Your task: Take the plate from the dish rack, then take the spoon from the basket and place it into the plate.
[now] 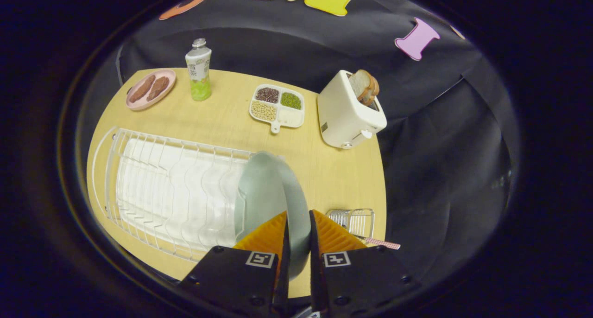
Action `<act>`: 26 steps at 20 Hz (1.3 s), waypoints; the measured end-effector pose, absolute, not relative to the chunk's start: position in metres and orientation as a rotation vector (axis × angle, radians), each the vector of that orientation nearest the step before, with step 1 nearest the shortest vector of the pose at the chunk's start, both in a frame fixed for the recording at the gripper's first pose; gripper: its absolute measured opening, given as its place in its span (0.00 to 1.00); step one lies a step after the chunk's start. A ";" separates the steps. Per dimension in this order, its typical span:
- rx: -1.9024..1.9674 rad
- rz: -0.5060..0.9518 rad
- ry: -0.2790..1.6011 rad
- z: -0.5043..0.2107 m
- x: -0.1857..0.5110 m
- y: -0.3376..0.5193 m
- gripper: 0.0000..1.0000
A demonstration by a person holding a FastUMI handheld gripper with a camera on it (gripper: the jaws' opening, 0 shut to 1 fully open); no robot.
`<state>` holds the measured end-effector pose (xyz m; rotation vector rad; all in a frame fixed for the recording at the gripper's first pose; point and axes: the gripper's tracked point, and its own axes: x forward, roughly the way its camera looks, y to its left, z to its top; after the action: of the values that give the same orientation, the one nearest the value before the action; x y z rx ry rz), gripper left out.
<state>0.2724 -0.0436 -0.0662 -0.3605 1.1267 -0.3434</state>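
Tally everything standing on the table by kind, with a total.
Plates: 2, pale green plate in the tool, pink plate
Dish rack: 1
Basket: 1
Bottle: 1
Divided tray: 1
Toaster: 1
Total: 7

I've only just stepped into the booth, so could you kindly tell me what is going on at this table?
A person is working a hand-held gripper, and its jaws are closed on the rim of a pale green plate, which stands on edge at the near end of the white dish rack. The plate has not yet been set flat on the wooden table. Just beyond the fingers sits a small wire basket, with what looks like the spoon handle poking out of it.
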 end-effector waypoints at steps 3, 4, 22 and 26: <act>-0.424 -0.392 1.086 -0.062 0.269 -0.029 0.24; -0.433 -0.405 1.076 -0.061 0.269 -0.027 0.23; -0.312 -0.501 0.761 0.020 0.229 -0.019 0.23; -0.156 -0.344 0.697 0.053 0.190 0.008 0.22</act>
<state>0.1900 0.0081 0.0525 -0.1557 0.6966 -0.3443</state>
